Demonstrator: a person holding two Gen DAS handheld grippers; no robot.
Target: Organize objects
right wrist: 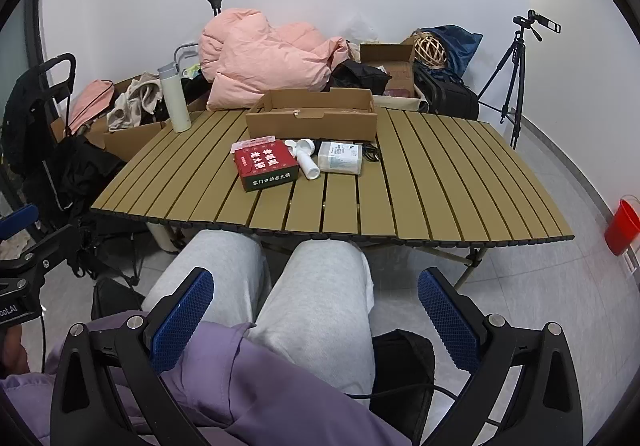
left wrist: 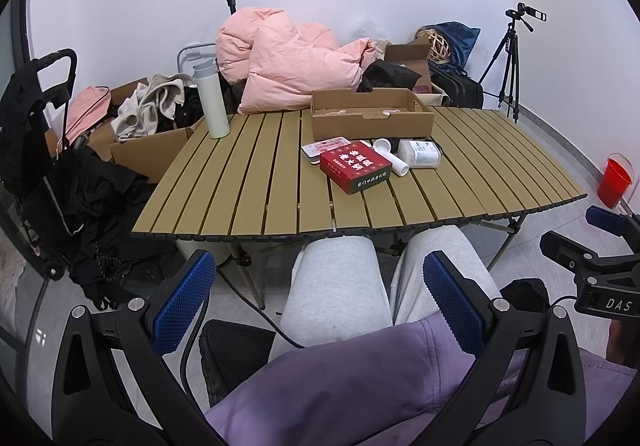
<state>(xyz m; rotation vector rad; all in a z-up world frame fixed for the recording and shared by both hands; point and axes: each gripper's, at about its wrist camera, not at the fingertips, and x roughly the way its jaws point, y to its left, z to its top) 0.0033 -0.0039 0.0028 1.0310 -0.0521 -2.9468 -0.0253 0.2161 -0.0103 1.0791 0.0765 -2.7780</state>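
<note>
1. Left gripper point(left wrist: 318, 302) and right gripper point(right wrist: 316, 312): jaws wide apart, empty, hovering above the person's lap, short of the slatted table point(right wrist: 440, 182).
2. Red box point(right wrist: 266, 165), white bottle point(right wrist: 341, 157) and white tube point(right wrist: 307, 163) lie clustered just before the open cardboard box point(right wrist: 312, 124), likely their destination.

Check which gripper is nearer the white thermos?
Left, marginally. The white thermos stands at the table's far left corner; left gripper and right gripper both hang over the lap.
</note>
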